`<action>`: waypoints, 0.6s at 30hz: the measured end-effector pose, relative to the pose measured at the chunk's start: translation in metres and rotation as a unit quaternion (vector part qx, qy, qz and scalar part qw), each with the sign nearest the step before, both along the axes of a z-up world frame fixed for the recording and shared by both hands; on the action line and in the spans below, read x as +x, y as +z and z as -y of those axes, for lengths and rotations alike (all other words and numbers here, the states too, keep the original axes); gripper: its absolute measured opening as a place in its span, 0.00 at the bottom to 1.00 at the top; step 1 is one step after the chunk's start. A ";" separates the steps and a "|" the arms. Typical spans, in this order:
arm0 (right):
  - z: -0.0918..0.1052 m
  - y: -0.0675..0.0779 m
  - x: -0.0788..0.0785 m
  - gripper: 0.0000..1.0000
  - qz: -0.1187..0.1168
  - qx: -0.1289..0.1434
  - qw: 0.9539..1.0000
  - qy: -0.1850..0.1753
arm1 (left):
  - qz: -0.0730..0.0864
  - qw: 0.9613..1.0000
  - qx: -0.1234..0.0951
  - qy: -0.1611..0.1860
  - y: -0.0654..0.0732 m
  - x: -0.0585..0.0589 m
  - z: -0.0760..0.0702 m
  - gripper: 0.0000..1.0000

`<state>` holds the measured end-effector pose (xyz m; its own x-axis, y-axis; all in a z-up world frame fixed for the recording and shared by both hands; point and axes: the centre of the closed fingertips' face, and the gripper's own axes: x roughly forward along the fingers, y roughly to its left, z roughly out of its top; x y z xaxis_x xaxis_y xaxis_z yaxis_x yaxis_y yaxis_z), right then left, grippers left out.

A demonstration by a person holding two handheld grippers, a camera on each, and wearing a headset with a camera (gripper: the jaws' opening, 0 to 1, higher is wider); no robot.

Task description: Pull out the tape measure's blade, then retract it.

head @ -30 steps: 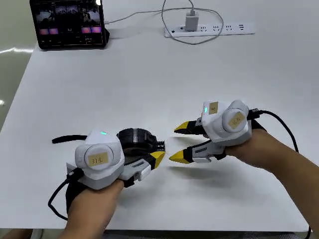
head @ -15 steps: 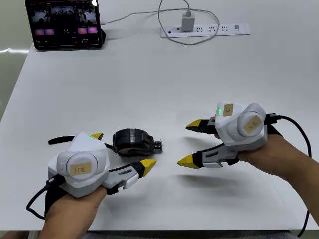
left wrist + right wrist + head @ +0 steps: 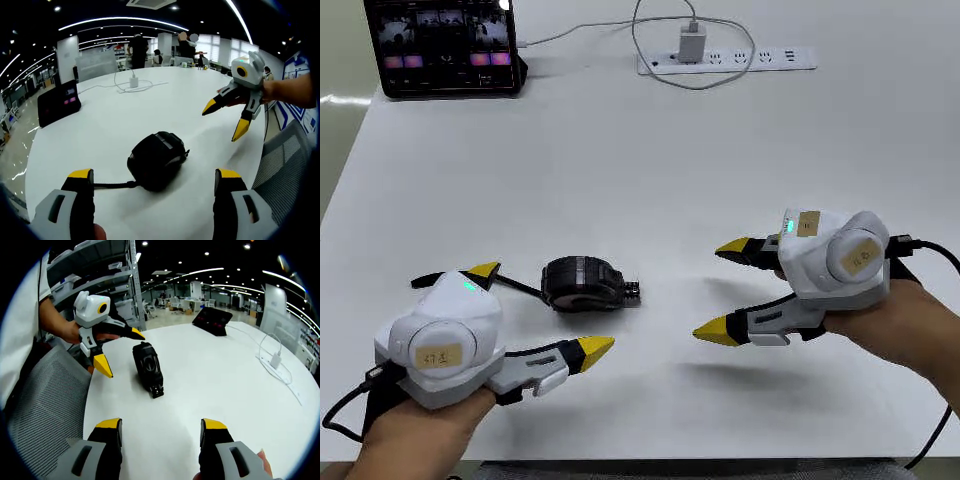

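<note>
The white table (image 3: 650, 180) carried everything. At its 11 o'clock corner a tablet (image 3: 442, 45) stood propped with its screen lit, and at 12 o'clock lay a power strip (image 3: 725, 60) with a charger (image 3: 692, 42) plugged in. Both were well apart from the work, probably kept far back so the near edge was free for the hands.

The right gripper (image 3: 720, 288) hovered at 3 o'clock of the tape (image 3: 582, 283), well apart from it. Its jaws were spread wide with nothing between them, and its tips pointed toward 9 o'clock at the case mouth. That looked like the side from which a blade would be drawn. The left gripper (image 3: 542, 308) sat at 7 o'clock of the tape, near it but not clamped on. Its jaws were also spread and bare, and in the left gripper view the case lay just ahead, between them. That suited steadying the body.

The tape lay on its side on the table at about 8 o'clock from the table's centre, free of both tools. Only the hook (image 3: 631, 293) showed at the mouth, facing 3 o'clock, so the blade was judged fully wound in. A thin strap (image 3: 516, 287) ran from the case toward 9 o'clock, up to the left gripper's far jaw. Whether it touched that jaw could not be told.
</note>
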<state>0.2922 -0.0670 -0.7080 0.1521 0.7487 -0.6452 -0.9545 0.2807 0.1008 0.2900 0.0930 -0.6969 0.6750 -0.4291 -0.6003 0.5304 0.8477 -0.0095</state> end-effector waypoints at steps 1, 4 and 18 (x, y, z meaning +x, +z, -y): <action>0.001 0.000 -0.001 0.62 -0.003 -0.002 1.000 -0.001 | 0.000 1.000 0.001 -0.005 0.000 -0.001 0.000 0.99; 0.005 0.002 -0.003 0.63 -0.006 0.000 1.000 -0.007 | 0.000 1.000 0.005 -0.014 -0.001 -0.005 -0.002 0.99; 0.021 0.008 -0.012 0.68 -0.011 -0.002 1.000 -0.029 | -0.014 1.000 0.003 -0.024 -0.005 -0.019 -0.021 0.99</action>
<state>0.2800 -0.0880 -0.7004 0.1819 0.7368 -0.6512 -0.9341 0.3364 0.1196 0.2711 0.1136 -0.7021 0.6369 -0.4568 -0.6211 0.5700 0.8214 -0.0196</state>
